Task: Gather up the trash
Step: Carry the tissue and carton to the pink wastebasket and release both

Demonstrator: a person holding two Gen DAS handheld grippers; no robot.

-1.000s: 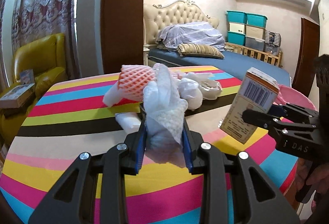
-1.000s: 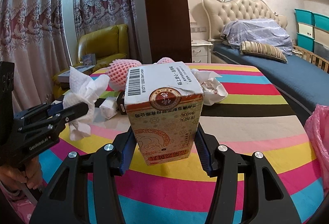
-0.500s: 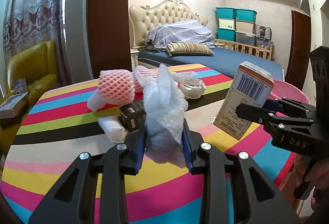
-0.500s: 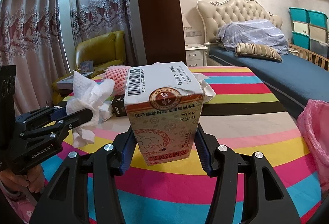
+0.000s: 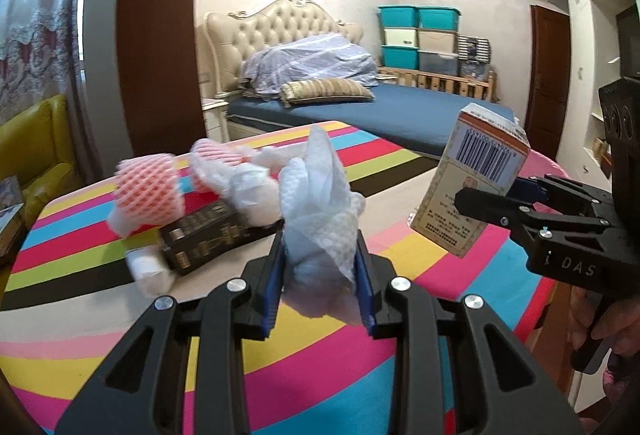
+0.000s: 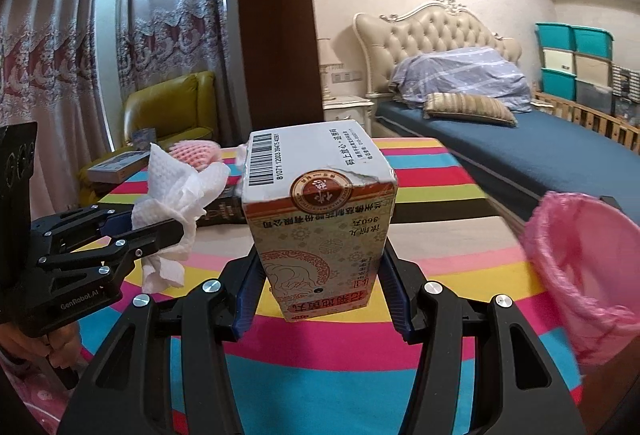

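While left tool [image 5: 320, 275] pinches crumpled white tissue [image 5: 320, 211], torn-cornered carton [image 6: 320, 207] upright.

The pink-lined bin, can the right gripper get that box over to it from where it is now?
Probably yes. The right gripper is shut on the medicine box, lifted off the striped table, and the pink-lined bin sits close on its right with nothing between them.

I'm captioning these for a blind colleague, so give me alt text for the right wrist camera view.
The right gripper holds a torn cardboard box in its jaws above a striped table. To the left, the left gripper clamps a crumpled white tissue; a bin lined with a pink bag sits at the right, with a bed behind.
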